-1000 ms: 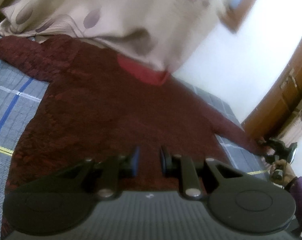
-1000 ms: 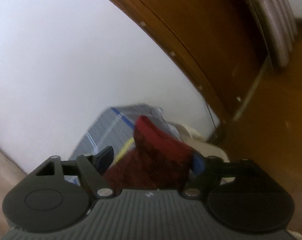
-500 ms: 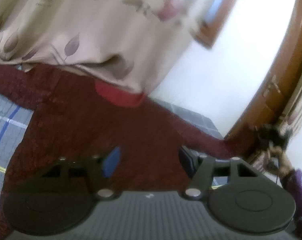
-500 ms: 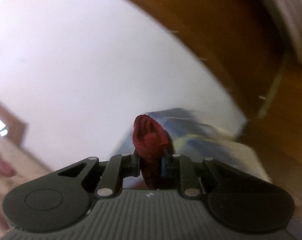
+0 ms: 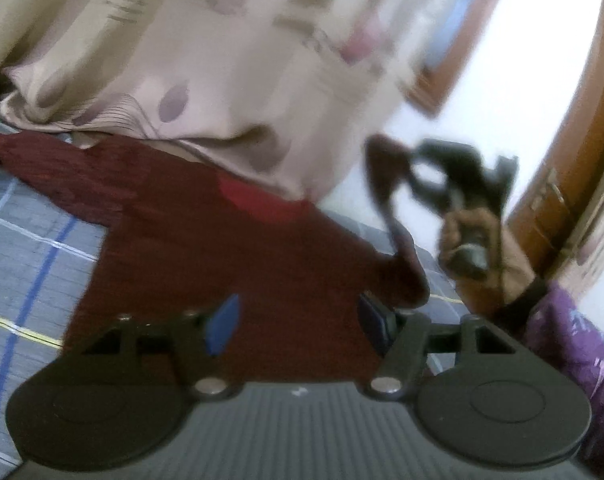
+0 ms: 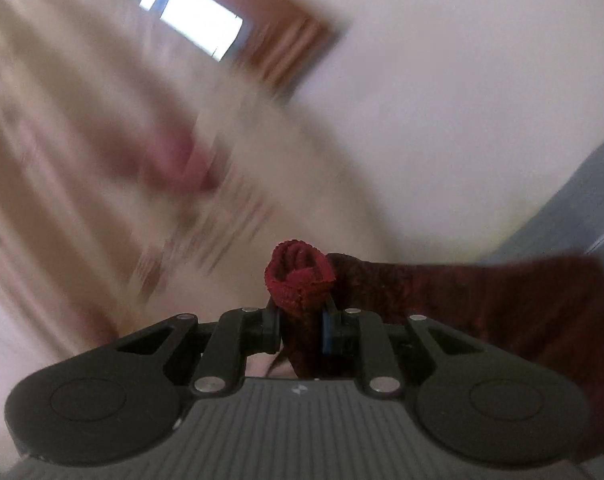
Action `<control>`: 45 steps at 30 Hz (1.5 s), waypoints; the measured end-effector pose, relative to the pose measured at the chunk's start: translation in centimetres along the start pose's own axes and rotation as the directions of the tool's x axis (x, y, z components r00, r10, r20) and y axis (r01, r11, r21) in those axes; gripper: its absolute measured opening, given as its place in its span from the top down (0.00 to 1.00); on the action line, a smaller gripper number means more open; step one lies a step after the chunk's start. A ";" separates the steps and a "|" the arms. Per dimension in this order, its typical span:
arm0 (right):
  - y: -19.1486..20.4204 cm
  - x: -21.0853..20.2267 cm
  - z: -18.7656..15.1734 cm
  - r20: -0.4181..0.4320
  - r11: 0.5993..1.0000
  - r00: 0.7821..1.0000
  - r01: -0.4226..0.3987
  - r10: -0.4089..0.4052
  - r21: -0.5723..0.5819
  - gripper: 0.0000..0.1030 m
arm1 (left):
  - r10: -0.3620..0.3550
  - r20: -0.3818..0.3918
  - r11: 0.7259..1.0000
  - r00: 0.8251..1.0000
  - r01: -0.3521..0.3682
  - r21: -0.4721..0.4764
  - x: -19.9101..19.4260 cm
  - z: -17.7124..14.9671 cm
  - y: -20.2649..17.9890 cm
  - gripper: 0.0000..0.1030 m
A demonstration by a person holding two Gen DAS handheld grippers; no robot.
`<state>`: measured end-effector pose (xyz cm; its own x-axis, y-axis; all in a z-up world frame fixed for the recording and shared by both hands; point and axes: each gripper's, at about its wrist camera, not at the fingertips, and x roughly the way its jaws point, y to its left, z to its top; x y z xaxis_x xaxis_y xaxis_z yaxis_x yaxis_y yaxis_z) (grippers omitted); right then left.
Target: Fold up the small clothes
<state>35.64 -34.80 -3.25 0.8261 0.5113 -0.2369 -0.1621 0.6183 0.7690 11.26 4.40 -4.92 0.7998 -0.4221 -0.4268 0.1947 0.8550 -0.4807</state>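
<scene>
Currently the dark red sweater [image 5: 230, 264] is spread flat on the grey checked bedsheet [image 5: 26, 248], its collar tucked under the beige curtain [image 5: 206, 64]. Its sleeve cuff [image 6: 300, 280] is pinched between the closed fingers of the right gripper [image 6: 301, 326] and held lifted off the bed. The left gripper [image 5: 298, 322] is held wide open over the sweater's lower part, with nothing gripped.

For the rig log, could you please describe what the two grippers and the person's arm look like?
Both the left gripper and right gripper share a ribbed grey body, black linkage arms with silver pivots, round black side discs and blue finger pads. The right hand shows a black cuff and purple patterned sleeve.
</scene>
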 end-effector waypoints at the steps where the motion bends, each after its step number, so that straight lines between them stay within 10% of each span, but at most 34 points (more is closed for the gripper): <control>1: 0.9 1.3 -1.2 -0.028 1.000 1.000 -0.008 0.008 -0.002 0.78 | 0.002 0.005 1.000 1.000 -0.002 -0.008 -0.2 0.1 0.5 0.37; 11: 4.5 11.3 -12.3 -0.223 0.998 0.975 0.010 -0.024 -0.063 0.78 | 0.012 0.025 0.996 1.000 -0.010 -0.089 -1.1 0.9 5.0 0.37; 32: 6.2 18.1 -18.2 -0.333 0.987 0.940 0.021 -0.074 -0.160 0.73 | -0.003 0.003 0.992 1.000 0.003 -0.123 -0.6 0.1 6.5 0.36; 43: 6.8 16.5 -17.8 -0.324 0.990 0.943 -0.111 0.079 -0.083 0.00 | 0.010 0.021 0.987 1.000 -0.007 -0.160 -1.3 0.8 7.1 0.36; 45: 6.8 15.8 -17.1 -0.308 0.988 0.943 -0.148 0.128 -0.045 0.00 | 0.023 0.022 0.986 0.999 -0.019 -0.163 -1.5 1.1 7.3 0.36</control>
<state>38.39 -12.26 -11.89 0.5922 0.7446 -0.3080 -0.3071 0.5620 0.7680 12.10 11.65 -6.95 0.8166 -0.3954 -0.4205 0.0841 0.8023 -0.5910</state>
